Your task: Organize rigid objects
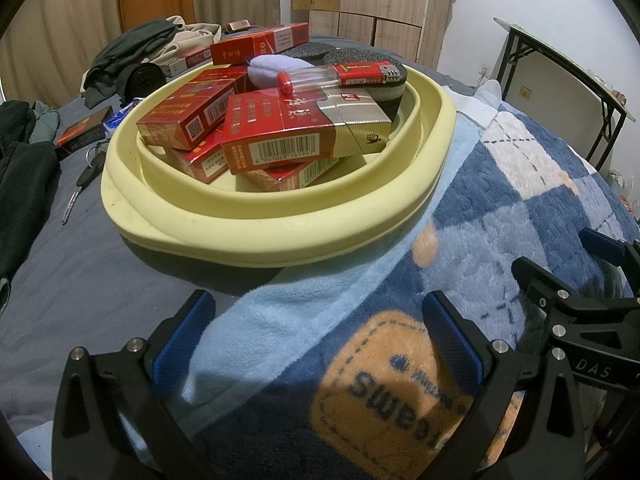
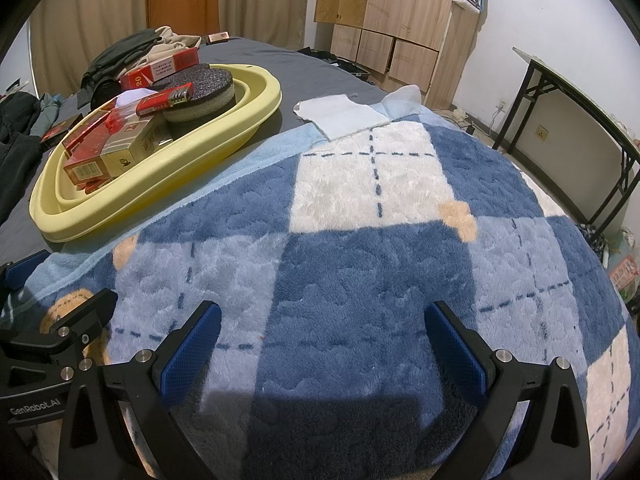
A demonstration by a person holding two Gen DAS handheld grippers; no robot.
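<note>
The left gripper (image 1: 316, 340) hangs low over the bed with its blue-padded fingers (image 1: 182, 344) spread wide and nothing between them; beneath the gap lie the pale-blue border and the orange patch of a plaid fleece blanket (image 1: 500, 208). The right gripper (image 2: 320, 344) is likewise spread and empty, poised over the blue and white squares of the same blanket (image 2: 360, 240), and its black frame shows at the right edge of the left wrist view. The task's things sit ahead of both sets of fingers, well apart from them, gathered in a pale yellow oval basin (image 1: 280, 236) that rests partly on the grey sheet (image 1: 80, 280) and partly on the blanket's edge. In the basin, red cigarette packs (image 1: 188, 120) are piled loosely — one red-and-gold pack (image 1: 304, 128) lies on top toward the near rim. A red lighter (image 1: 366, 72) and a clear tube with a red cap (image 1: 304, 79) rest across the pile, beside a pale lilac pad (image 1: 272, 70) and a dark heart-shaped sponge block (image 1: 384, 88) at the far side. From the right wrist view the basin (image 2: 248, 136) stands ahead and to the left of the fingers, with a white cloth (image 2: 344, 116) lying just beyond it on the blanket's corner. Outside the basin — on the sheet to its left — lie a car key (image 1: 80, 188), a dark box (image 1: 82, 132) and heaped clothing (image 1: 140, 48). A folding table (image 2: 580, 120) stands by the wall.
</note>
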